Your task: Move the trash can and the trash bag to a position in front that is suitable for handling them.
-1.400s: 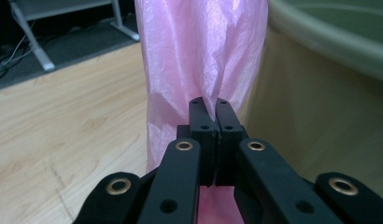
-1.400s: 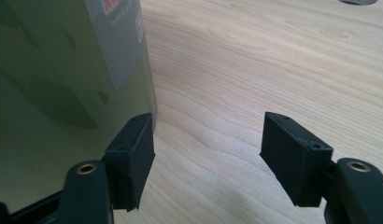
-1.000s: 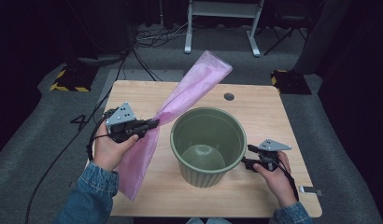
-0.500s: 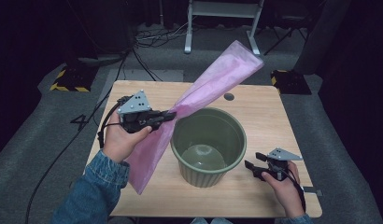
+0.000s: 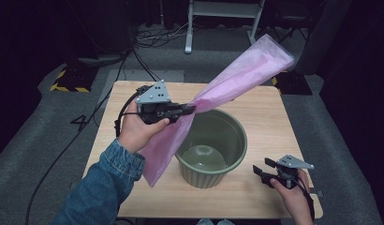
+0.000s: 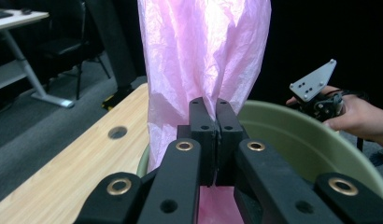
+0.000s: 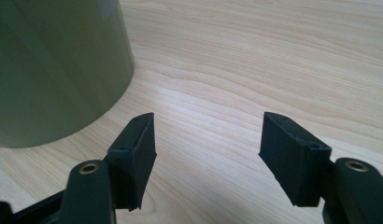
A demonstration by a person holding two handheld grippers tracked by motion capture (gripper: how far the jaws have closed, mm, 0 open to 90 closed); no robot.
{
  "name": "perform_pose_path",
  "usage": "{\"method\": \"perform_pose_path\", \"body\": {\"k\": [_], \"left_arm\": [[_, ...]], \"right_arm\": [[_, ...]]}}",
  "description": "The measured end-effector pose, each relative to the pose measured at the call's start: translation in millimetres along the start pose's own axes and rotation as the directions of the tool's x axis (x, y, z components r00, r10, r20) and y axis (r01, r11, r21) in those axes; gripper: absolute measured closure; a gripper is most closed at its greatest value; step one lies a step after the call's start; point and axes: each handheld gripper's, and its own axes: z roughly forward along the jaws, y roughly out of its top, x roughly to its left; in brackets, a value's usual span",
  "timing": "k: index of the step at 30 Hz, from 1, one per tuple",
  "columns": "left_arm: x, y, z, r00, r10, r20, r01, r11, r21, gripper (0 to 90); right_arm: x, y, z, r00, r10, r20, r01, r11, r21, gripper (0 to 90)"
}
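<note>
A pink plastic bag [image 5: 237, 79] stretches in the air from over the table's far right down past the left side of a green bucket [image 5: 213, 150]. My left gripper [image 5: 190, 110] is shut on the bag's middle, just above the bucket's left rim; its jaws pinch the pink film [image 6: 203, 60] in the left gripper view, with the bucket rim [image 6: 311, 140] behind. My right gripper [image 5: 261, 171] rests low on the table to the right of the bucket, open, nothing between its fingers [image 7: 136, 144]. The bucket wall [image 7: 54, 65] stands to its left.
The wooden table [image 5: 134, 187] has a round cable hole [image 6: 117, 132] near its far edge. Bare wood [image 7: 255, 60] lies ahead of my right gripper. A white-legged stand [image 5: 223, 18], cables and yellow-black striped floor blocks [image 5: 68, 82] sit on the grey floor beyond the table.
My left gripper has risen and moved right over the bucket's rim, swinging the bag's upper end farther right. My right gripper has drawn back toward the table's near right corner and opened.
</note>
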Motion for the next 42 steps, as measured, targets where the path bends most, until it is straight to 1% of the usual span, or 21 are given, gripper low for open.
{"method": "perform_pose_path", "body": {"k": [1, 2, 3, 5, 6, 8, 10, 11, 12, 13, 14, 16, 19, 21, 23, 26, 27, 31, 35, 36, 42], "left_arm": [[-1.2, 6.1, 5.6, 0.9998, 0.011, 0.014, -0.011, 0.9999, -0.003, 89.1], [-1.2, 6.1, 5.6, 0.9998, 0.011, 0.014, -0.011, 0.9999, -0.003, 89.1], [-1.9, 10.8, 11.8, 0.9995, 0.016, 0.028, -0.016, 0.9998, -0.016, 89.1], [-1.1, 12.8, 18.4, 0.9989, 0.013, 0.045, -0.012, 0.9996, -0.025, 89.1], [-1.1, 12.8, 18.4, 0.9989, 0.013, 0.045, -0.012, 0.9996, -0.025, 89.1], [-0.4, 12.4, 26.7, 0.9986, 0.005, 0.052, -0.003, 0.9997, -0.026, 89.1], [-0.8, 12.6, 28.1, 0.9986, 0.003, 0.052, -0.001, 0.9994, -0.034, 89.1], [-1.5, 13.3, 28.6, 0.9985, -0.002, 0.055, 0.005, 0.9989, -0.047, 89.1], [-2.9, 15.5, 28.0, 0.998, -0.018, 0.061, 0.023, 0.996, -0.086, 89.2], [-2.9, 15.5, 28.0, 0.998, -0.018, 0.061, 0.023, 0.996, -0.086, 89.1], [-4.2, 17.4, 25.7, 0.9983, -0.021, 0.055, 0.027, 0.9939, -0.107, 89.2], [-4.6, 17.8, 24.3, 0.9984, -0.021, 0.052, 0.027, 0.9936, -0.11, 89.1], [-5.0, 20.4, 15.9, 1.0, 0.004, 0.009, -0.003, 0.9966, -0.082, 89.2], [-4.8, 22.5, 13.3, 1.0, 0.007, 0.005, -0.006, 0.9965, -0.083, 89.2], [-6.1, 31.5, 7.5, 0.9997, 0.021, -0.013, -0.022, 0.9961, -0.086, 89.2], [-7.7, 38.3, 6.5, 0.9994, 0.03, -0.017, -0.032, 0.9958, -0.086, 89.2], [-9.4, 44.7, 7.7, 0.9989, 0.041, -0.023, -0.042, 0.9956, -0.083, 89.2], [-11.6, 58.0, 16.2, 0.9989, 0.046, -0.008, -0.047, 0.9941, -0.098, 89.2], [-12.1, 69.5, 30.1, 0.998, 0.062, -0.007, -0.063, 0.9925, -0.105, 89.1], [-12.1, 69.5, 30.1, 0.998, 0.062, -0.007, -0.063, 0.9925, -0.105, 89.2], [-8.2, 76.1, 52.0, 0.9979, 0.064, -0.004, -0.064, 0.988, -0.141, 89.1]], "right_arm": [[-0.8, -1.1, -2.2, 1.0, 0.002, 0.004, -0.002, 1.0, -0.002, 36.3], [-1.5, -2.2, -4.3, 0.9999, 0.004, 0.01, -0.004, 1.0, -0.005, 36.3], [-2.1, -3.6, -6.3, 0.9999, 0.006, 0.014, -0.006, 1.0, -0.008, 36.3], [-3.1, -6.4, -10.6, 0.9996, 0.016, 0.023, -0.016, 1.0, -0.006, 36.3], [-3.7, -7.7, -12.5, 0.9994, 0.018, 0.03, -0.018, 1.0, -0.007, 36.3], [-4.9, -9.2, -15.9, 0.9989, 0.026, 0.038, -0.026, 1.0, -0.01, 36.3], [-5.6, -9.7, -17.4, 0.9988, 0.028, 0.04, -0.028, 1.0, -0.013, 36.3], [-5.3, -9.8, -17.4, 0.9988, 0.03, 0.04, -0.029, 1.0, -0.011, 36.3], [-5.2, -9.9, -16.8, 0.9989, 0.026, 0.039, -0.025, 1.0, -0.012, 36.3], [-4.9, -9.8, -16.2, 0.9991, 0.023, 0.036, -0.022, 1.0, -0.011, 36.3], [-4.2, -9.5, -15.6, 0.9992, 0.026, 0.029, -0.026, 1.0, -0.008, 36.2], [-4.0, -9.1, -14.8, 0.9994, 0.023, 0.027, -0.023, 1.0, -0.008, 36.3], [-4.7, -7.0, -12.0, 0.9996, 0.016, 0.024, -0.015, 1.0, -0.008, 36.2], [-4.9, -6.4, -11.0, 0.9997, 0.015, 0.02, -0.014, 1.0, -0.007, 36.2], [-4.7, -3.8, -7.4, 0.9999, 0.009, 0.012, -0.009, 1.0, -0.003, 36.1], [-4.2, 0.3, -3.6, 1.0, -0.001, 0.001, 0.001, 1.0, -0.004, 36.0], [-4.1, 1.7, -2.4, 1.0, -0.004, -0.005, 0.004, 1.0, -0.004, 36.0], [-4.9, 6.2, 1.7, 0.9997, -0.017, -0.017, 0.017, 1.0, -0.007, 35.9], [-7.0, 10.0, 3.2, 0.9996, -0.018, -0.022, 0.018, 1.0, -0.012, 35.7], [-7.7, 10.8, 3.3, 0.9995, -0.021, -0.022, 0.021, 1.0, -0.013, 35.7], [-9.2, 12.7, 4.7, 0.9994, -0.021, -0.029, 0.02, 1.0, -0.018, 35.7]]}}
